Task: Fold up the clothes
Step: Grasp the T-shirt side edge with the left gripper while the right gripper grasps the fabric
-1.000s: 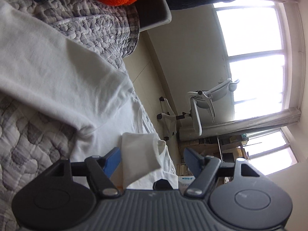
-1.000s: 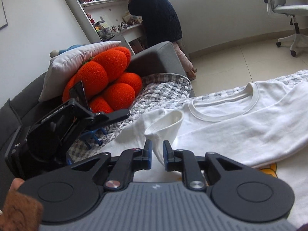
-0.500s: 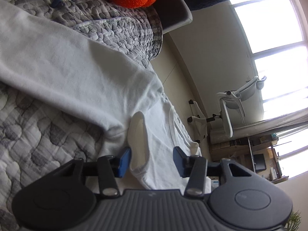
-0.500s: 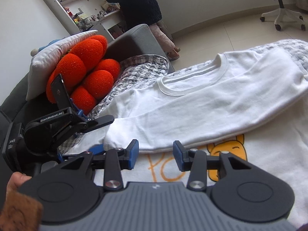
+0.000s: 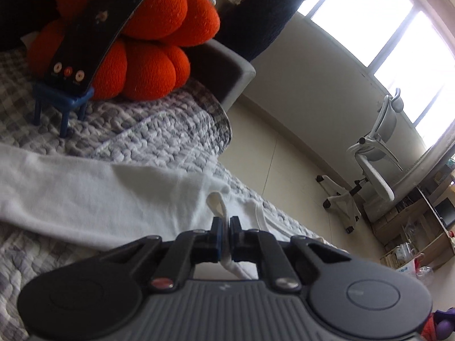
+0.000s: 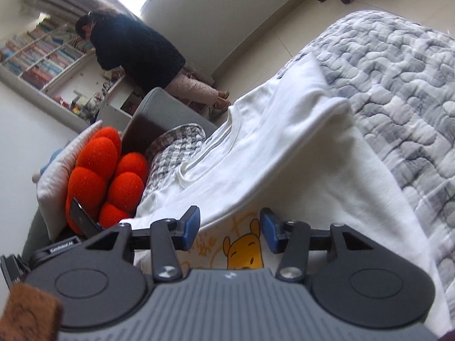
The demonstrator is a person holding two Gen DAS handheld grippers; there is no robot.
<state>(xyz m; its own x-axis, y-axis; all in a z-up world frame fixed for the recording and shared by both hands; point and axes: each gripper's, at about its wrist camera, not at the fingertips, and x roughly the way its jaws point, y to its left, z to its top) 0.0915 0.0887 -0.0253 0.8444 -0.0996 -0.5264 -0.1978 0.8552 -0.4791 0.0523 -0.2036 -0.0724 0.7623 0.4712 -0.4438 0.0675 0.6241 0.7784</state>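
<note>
Beside orange cushion [image 5: 148,42], left hand-held gripper [image 5: 224,227] pinching white shirt [image 5: 93,196]; right hand-held gripper [image 6: 229,228] wide.

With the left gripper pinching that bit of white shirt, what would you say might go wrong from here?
1. The left gripper holds only a thin loop of the white shirt; the fabric may slip free when pulled.
2. The right gripper is open above the bear print, so a one-sided pull could drag the shirt across the quilt.
3. The phone on its blue stand stands nearby and might topple.
</note>
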